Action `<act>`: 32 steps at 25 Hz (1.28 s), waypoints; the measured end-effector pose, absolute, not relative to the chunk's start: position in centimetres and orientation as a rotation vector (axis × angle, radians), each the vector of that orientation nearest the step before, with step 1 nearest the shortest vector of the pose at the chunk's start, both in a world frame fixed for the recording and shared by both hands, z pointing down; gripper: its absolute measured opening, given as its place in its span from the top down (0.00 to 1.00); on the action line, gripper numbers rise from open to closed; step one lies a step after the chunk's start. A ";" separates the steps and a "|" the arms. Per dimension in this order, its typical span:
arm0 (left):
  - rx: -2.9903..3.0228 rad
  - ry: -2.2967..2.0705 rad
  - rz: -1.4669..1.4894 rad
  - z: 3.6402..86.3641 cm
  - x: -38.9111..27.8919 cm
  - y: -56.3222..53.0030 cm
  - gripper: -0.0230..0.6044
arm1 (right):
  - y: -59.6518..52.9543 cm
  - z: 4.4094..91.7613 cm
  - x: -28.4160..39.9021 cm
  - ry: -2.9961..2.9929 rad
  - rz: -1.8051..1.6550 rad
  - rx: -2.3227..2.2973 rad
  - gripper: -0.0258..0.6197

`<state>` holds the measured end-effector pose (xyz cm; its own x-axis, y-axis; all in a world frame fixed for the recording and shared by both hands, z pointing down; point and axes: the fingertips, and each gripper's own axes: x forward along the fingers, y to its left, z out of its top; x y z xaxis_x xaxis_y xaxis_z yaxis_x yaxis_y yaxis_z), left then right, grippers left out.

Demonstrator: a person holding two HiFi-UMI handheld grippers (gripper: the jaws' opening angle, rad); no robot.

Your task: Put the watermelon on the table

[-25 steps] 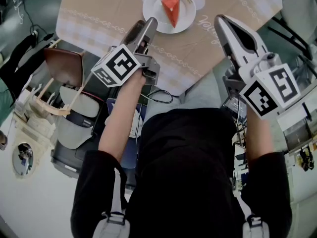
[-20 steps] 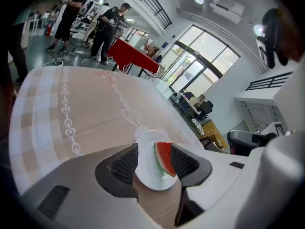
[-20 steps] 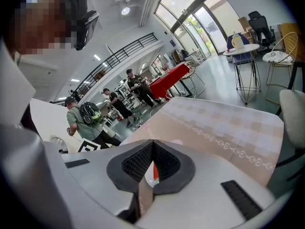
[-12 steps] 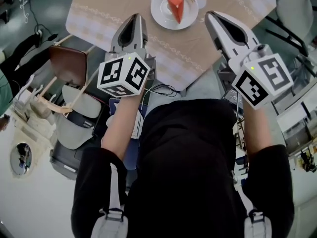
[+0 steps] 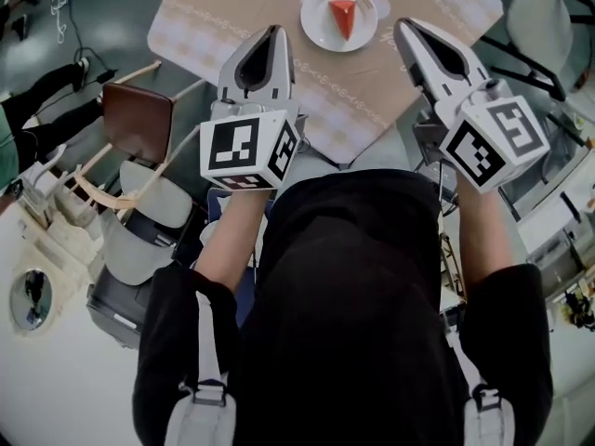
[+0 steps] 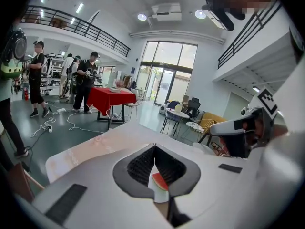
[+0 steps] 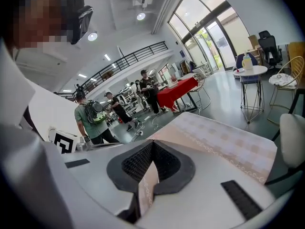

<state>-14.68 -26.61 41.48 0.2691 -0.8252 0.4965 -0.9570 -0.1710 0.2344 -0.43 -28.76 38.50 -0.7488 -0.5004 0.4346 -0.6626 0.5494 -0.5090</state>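
The left gripper (image 6: 154, 147) holds its jaws pressed together with nothing between them, and the watermelon slice (image 5: 343, 17) shows only through the gap behind the tips. The right gripper (image 7: 152, 143) is likewise closed and empty, with patterned cloth visible through its own gap. In the head view both grippers sit side by side and well apart over the near corner of the cloth-covered table (image 5: 437, 3), each marker cube (image 5: 249, 149) turned back toward the person in a black top (image 5: 344, 277). Beyond the tips, the red wedge lies on a white plate (image 5: 318, 28) on the beige checked cloth, clear of both grippers. A brown chair (image 5: 138, 119) stands off the table's left side
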 end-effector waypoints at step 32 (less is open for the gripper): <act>2.294 -1.705 0.330 28.2 -13.8 -20.5 0.94 | -22.5 28.5 -1.0 -2.677 0.761 1.000 0.94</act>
<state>-13.84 -20.50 28.23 0.2839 -0.8987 0.3344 -0.9585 -0.2750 0.0747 -1.00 -22.47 28.50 -0.7561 -0.5599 0.3388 -0.6544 0.6418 -0.3998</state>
